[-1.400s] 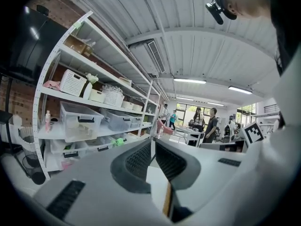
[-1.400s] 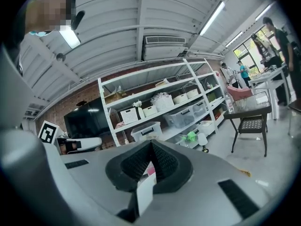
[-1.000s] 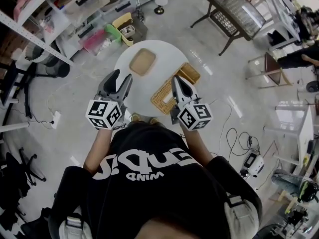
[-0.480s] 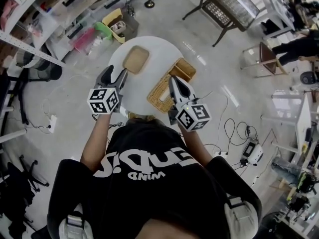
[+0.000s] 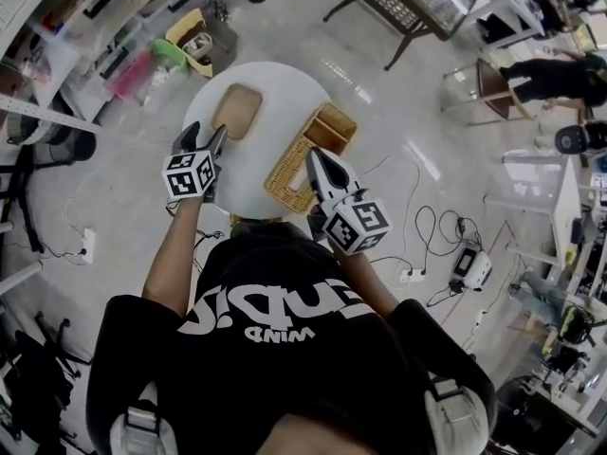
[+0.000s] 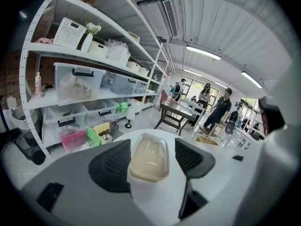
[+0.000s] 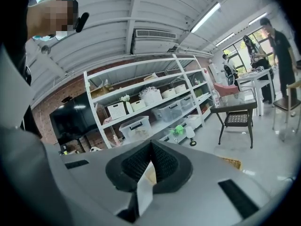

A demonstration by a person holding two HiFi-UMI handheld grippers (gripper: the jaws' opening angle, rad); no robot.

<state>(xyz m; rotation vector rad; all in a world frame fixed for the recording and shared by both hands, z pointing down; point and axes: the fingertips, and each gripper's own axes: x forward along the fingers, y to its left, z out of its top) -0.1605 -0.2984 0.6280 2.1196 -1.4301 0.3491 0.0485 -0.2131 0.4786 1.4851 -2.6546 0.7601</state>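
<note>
In the head view my left gripper hovers over the left edge of a round white table. Its jaws stand open and point at a tan lidded container. The left gripper view frames that container between the open jaws of the left gripper, which does not touch it. My right gripper hangs over a wicker basket at the table's right side. In the right gripper view the right gripper is shut, tilted up toward the shelves, with nothing held.
White shelving with plastic bins stands behind the table. A pink bin and a green bin sit on the floor, and a dark side table and cables lie to the right. People stand farther off.
My left gripper has opened and tipped down from the shelves toward the tan container. It shifted to the table's left edge. The right gripper stays shut, barely moved.
</note>
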